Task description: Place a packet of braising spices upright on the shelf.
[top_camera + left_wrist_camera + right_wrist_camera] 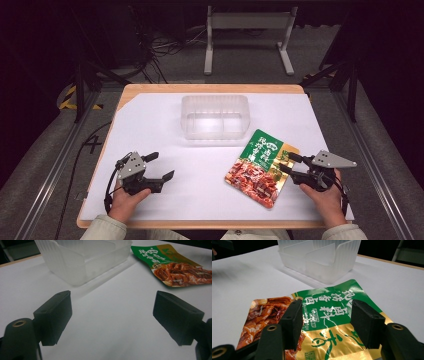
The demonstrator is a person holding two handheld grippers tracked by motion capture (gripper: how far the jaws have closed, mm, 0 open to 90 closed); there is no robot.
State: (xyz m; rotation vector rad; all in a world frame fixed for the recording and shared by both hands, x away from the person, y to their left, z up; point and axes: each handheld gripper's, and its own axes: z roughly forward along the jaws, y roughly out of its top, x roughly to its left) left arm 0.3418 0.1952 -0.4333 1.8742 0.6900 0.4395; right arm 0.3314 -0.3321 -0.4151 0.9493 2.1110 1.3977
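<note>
Right gripper [289, 164] sits at the near-right edge of the food pouch [261, 167], jaws spread over its gold corner, not clamped. Left gripper [161, 166] gapes with nothing in it, well apart from the pouch. Pouch lies flat, long axis slanting toward the clear bin [215, 116] beyond, so the right hand is nearer.

Cut-off and hidden bits

The right gripper [324, 322] covers part of the food pouch [324, 305], whose bottom runs off the picture. The clear box [82, 257] loses its top edge.

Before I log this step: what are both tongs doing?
Left tongs: open, holding nothing.
Right tongs: open over the food packet, not gripping it.
</note>
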